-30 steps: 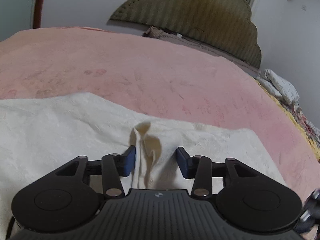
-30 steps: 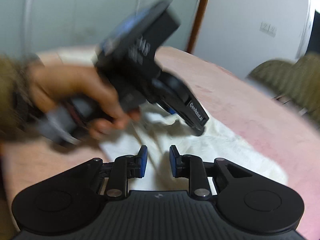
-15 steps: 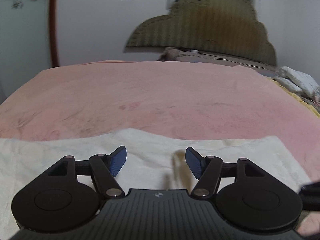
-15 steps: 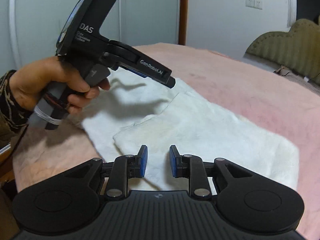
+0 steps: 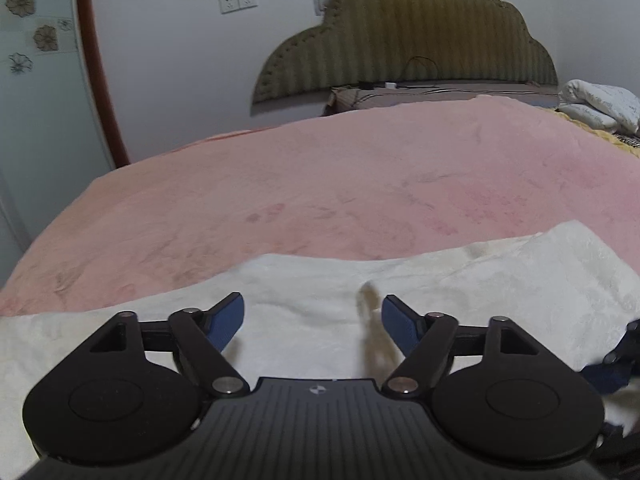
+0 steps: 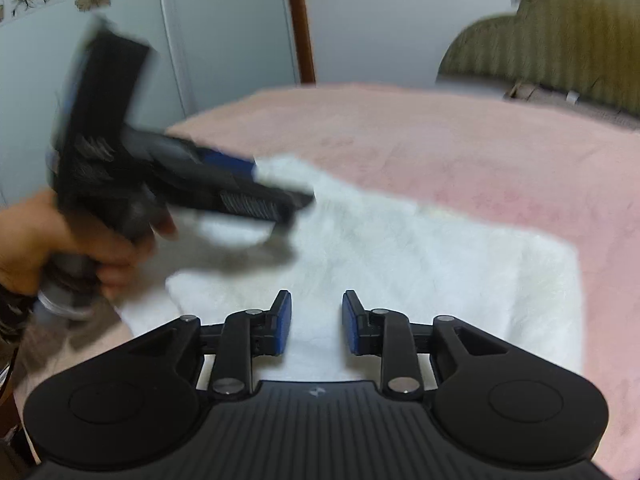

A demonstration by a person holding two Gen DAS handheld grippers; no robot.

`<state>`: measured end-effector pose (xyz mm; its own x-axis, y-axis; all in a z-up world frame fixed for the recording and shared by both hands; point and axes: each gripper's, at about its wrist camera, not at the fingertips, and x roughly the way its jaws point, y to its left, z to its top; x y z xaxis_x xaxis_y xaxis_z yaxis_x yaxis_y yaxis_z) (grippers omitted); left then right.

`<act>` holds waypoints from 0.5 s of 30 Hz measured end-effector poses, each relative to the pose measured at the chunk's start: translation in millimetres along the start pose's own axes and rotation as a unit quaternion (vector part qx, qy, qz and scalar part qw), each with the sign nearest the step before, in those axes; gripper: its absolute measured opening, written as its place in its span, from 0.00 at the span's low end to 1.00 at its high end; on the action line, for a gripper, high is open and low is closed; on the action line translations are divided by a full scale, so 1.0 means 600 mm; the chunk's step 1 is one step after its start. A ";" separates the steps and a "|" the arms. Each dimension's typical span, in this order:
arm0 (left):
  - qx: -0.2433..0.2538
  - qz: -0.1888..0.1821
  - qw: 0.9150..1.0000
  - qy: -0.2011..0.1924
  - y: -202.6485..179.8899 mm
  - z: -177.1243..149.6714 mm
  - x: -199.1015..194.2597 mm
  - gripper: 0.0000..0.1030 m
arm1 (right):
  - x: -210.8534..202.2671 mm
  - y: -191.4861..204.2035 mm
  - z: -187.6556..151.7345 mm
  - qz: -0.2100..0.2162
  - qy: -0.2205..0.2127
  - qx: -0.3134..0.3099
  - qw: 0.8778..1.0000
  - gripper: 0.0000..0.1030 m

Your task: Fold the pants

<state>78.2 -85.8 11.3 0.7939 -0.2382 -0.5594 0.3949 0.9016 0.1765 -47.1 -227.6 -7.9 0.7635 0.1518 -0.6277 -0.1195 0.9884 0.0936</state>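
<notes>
The cream pants point(image 5: 320, 320) are lying folded and flat on the pink bed point(image 5: 320, 184), near its front edge. In the right wrist view the pants point(image 6: 420, 264) are forming a broad pale rectangle, with the upper layer sitting on a lower layer that is showing at the left side.

The left gripper point(image 5: 313, 322) is hovering over the pants with its jaws standing wide apart, and nothing is lying between the blue pads point(image 5: 230, 320). A small raised crease point(image 5: 370, 308) in the cloth is standing just inside the right pad. In the right wrist view this same gripper point(image 6: 280, 204) is appearing from the side, blurred by motion, held by the left hand point(image 6: 60, 248) at the left of the picture; its tips are pointing over the far left part of the pants. I cannot tell from this view whether it is touching the cloth.

The right gripper point(image 6: 316, 322) is also over the pants, close to their near edge. Its jaws are standing at a narrow gap, parallel, and they are holding nothing; white cloth is showing between the pads point(image 6: 282, 322). A part of this gripper point(image 5: 618, 364) is showing at the right edge of the left wrist view.

Behind the bed an olive headboard point(image 5: 420, 28) is leaning on the white wall, and white bedding point(image 5: 596, 104) is lying at the far right.
</notes>
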 end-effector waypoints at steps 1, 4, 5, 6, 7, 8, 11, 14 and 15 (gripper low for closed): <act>0.012 0.008 1.000 0.003 0.001 -0.005 -0.005 0.82 | -0.002 0.013 -0.003 -0.009 -0.006 -0.018 1.000 0.27; 0.060 0.025 0.998 0.011 -0.010 -0.028 -0.016 0.82 | -0.003 0.020 0.006 -0.001 -0.028 -0.008 1.000 0.27; 0.069 0.024 0.997 0.010 -0.014 -0.037 -0.021 0.82 | -0.005 0.021 0.009 0.006 -0.038 0.000 0.999 0.27; 0.078 0.018 0.997 0.013 -0.018 -0.046 -0.023 0.82 | -0.006 0.022 0.011 0.014 -0.041 0.003 0.999 0.27; 0.078 0.014 0.997 0.013 -0.019 -0.057 -0.022 0.82 | 0.000 0.024 0.012 0.020 -0.034 0.000 0.999 0.27; 0.068 0.020 0.997 0.012 -0.017 -0.064 -0.021 0.83 | 0.007 0.028 0.013 0.020 -0.024 -0.006 0.999 0.27; 0.021 0.032 0.999 0.002 0.007 -0.073 -0.036 0.81 | 0.017 0.034 0.006 0.013 -0.016 -0.006 1.000 0.27; 0.008 0.052 0.999 -0.007 0.036 -0.080 -0.057 0.84 | 0.013 0.019 0.020 0.012 -0.032 0.014 0.999 0.27; 0.007 0.058 0.998 -0.003 0.047 -0.085 -0.062 0.87 | 0.010 0.020 0.019 0.009 -0.040 0.015 0.999 0.28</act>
<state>36.2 -33.4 -4.0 0.8379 -0.1346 -0.5289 0.3065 0.9180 0.2518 -36.8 -214.8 -1.6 0.8097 0.1672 -0.5625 -0.1150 0.9852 0.1273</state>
